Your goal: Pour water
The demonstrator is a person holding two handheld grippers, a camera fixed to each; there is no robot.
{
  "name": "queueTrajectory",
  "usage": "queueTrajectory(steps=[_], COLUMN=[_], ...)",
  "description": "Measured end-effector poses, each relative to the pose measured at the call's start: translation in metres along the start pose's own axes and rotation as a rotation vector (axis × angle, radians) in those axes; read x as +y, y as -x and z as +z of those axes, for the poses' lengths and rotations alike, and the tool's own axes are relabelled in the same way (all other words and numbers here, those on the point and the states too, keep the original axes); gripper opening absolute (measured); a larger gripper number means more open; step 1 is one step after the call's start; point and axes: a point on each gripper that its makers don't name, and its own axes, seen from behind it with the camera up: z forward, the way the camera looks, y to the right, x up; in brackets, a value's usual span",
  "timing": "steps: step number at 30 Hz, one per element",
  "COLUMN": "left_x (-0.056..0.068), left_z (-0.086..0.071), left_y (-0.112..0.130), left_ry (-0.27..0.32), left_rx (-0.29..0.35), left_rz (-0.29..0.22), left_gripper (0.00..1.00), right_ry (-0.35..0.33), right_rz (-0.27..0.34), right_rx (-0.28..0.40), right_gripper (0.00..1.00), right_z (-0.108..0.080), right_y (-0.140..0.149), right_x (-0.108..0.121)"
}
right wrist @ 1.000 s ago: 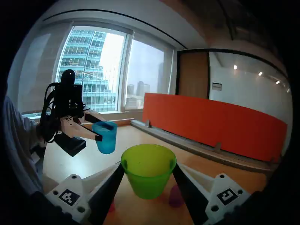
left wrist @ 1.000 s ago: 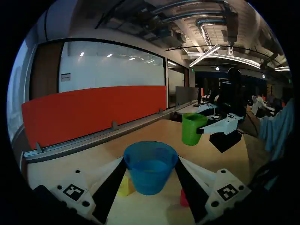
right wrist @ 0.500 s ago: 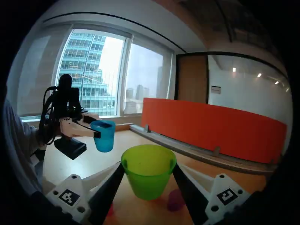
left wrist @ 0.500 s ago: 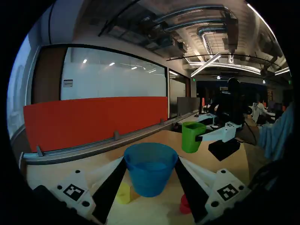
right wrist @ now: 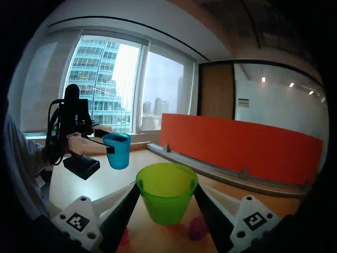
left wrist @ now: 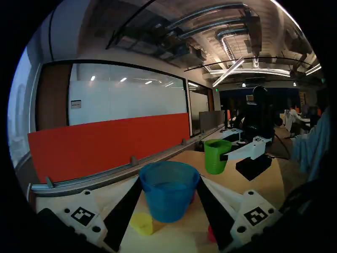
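My left gripper is shut on a blue cup with water in it, held upright above the wooden table. The same blue cup and left gripper appear at the left of the right gripper view, lifted off the table. My right gripper is shut on an upright green cup. In the left gripper view that green cup hangs to the right, held by the right gripper. The two cups are apart.
An orange partition on a metal rail borders the table's far side. A small yellow cup and a red one stand on the table below the left gripper. A pink cup sits below the right gripper. A sleeve is at the right edge.
Both grippers have risen a little with their cups; the table and small cups sit lower in both views. The cups stay upright and held.
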Motion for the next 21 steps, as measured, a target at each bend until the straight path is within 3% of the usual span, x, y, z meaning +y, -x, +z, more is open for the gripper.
queueTrajectory(steps=[21], left_x=[0.005], left_z=[-0.012], left_y=[-0.039], left_ry=[-0.057], left_rx=[0.042], left_rz=[0.261], left_gripper=[0.87], right_ry=[-0.061], right_rz=[-0.001], right_rx=[0.000], right_gripper=[0.91], right_z=[0.009], right_y=[0.001], right_x=[-0.022])
